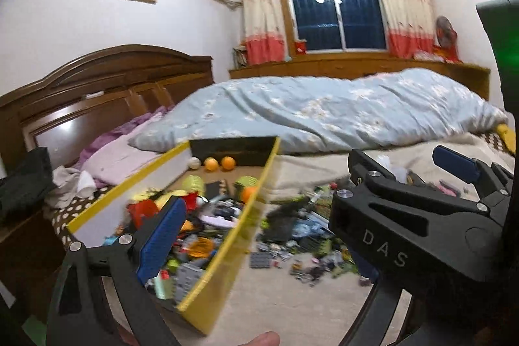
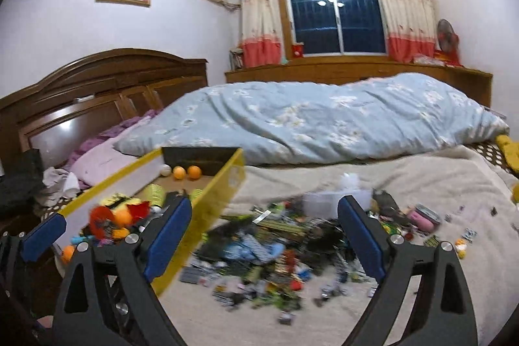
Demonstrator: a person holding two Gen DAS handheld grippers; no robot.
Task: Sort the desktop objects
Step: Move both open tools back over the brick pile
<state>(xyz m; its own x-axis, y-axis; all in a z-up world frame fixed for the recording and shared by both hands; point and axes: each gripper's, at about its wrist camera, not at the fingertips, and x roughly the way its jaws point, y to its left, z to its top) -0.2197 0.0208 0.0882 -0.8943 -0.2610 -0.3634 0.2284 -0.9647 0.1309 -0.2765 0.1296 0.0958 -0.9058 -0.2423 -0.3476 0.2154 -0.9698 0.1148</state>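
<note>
A yellow-walled box (image 1: 227, 252) (image 2: 223, 180) lies on the bed at the left, partly filled with toys, bricks and three balls (image 1: 212, 164) (image 2: 185, 172) at its far end. A blurred pile of small bricks and bits (image 1: 301, 232) (image 2: 275, 248) lies on the beige blanket to its right. My left gripper (image 1: 259, 232) is open and empty, its left finger (image 1: 160, 235) over the box. The right gripper's body (image 1: 405, 222) crosses the left wrist view. My right gripper (image 2: 264, 235) is open and empty above the pile. The left gripper's pad (image 2: 43, 235) shows at the far left.
A rolled light-blue duvet (image 2: 324, 119) lies across the bed behind the pile. A pink round tin (image 2: 425, 216) sits at the pile's right. A wooden headboard (image 2: 97, 93) and clothes (image 2: 55, 180) are at the left. Beige blanket (image 2: 324, 320) spreads in front.
</note>
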